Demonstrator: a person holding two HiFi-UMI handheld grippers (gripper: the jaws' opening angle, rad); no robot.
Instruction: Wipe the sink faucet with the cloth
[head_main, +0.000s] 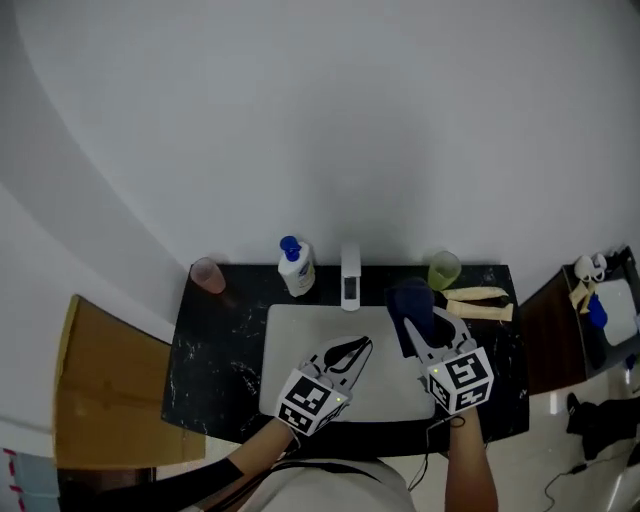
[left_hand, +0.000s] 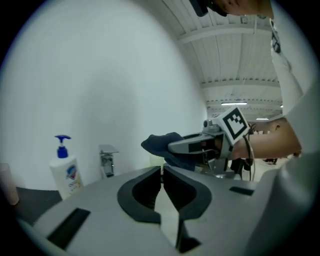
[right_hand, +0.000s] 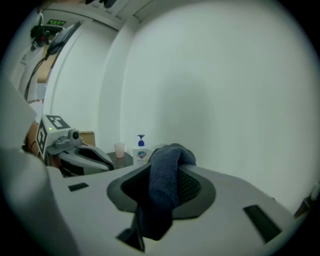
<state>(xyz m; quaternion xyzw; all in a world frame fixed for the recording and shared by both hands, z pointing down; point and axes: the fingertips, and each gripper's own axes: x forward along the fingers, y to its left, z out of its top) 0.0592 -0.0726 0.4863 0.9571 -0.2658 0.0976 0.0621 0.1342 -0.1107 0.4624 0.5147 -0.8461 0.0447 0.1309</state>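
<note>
R tongs (right_hand: 166, 169), in your right hand, are clenched on the dark blue cloth (right_hand: 161, 200). The cloth is pinched between both pads, bunched up over the tips, w/ the rest hanging down toward the body of the tongs.

L tongs (left_hand: 162, 174), in your left hand, are closed w/ nothing between the pads; the jaws meet at the tips.

Position ref.:
- You hold both tongs over the sink (head_main: 285, 330), side by side and apart, tips toward the wall.
- Faucet (head_main: 350, 276) stands at the back rim of the sink, just ahead of L tongs and ahead-left of R tongs. The cloth is near it but not touching.
- Soap pump bottle (head_main: 297, 266) stands ahead-left of L tongs, just beside the faucet.
- Pink cup (head_main: 208, 275) sits further left of L tongs, at the back corner of the black bench (head_main: 215, 350).
- Green cup (head_main: 444, 270) sits ahead-right of R tongs, also at the back of the bench.
</note>
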